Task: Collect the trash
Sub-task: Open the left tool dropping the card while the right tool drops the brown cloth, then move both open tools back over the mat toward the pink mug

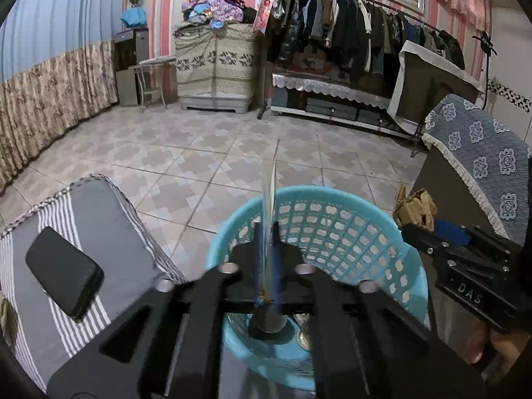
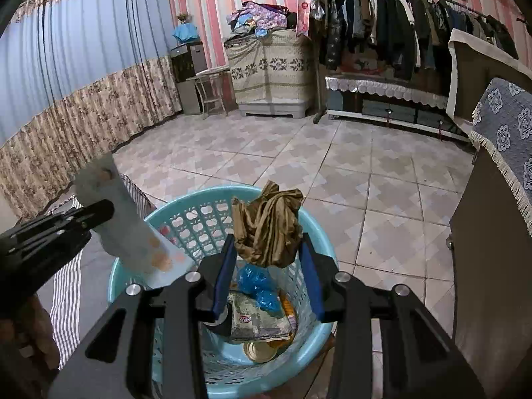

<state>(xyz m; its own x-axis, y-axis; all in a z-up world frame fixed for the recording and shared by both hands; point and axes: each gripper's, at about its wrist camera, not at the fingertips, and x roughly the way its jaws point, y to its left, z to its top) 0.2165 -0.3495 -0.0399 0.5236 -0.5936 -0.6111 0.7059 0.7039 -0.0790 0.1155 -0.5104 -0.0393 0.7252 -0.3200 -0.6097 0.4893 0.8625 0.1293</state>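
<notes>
Your left claw (image 1: pixel 267 232) pinches a flat, pale wrapper (image 2: pixel 133 229) printed with orange spots, its long axis slanting down into the blue basket (image 2: pixel 186 212), while your right claw (image 2: pixel 267 249), half spread, grips a crumpled brown-gold bag (image 2: pixel 266 226), bunched upright above the basket's trash.

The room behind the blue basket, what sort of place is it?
Probably a lived-in bedroom or family room in a home: a long rack of hanging coats, floor-length curtains, and a cloth-covered cabinet piled with folded bedding.
</notes>
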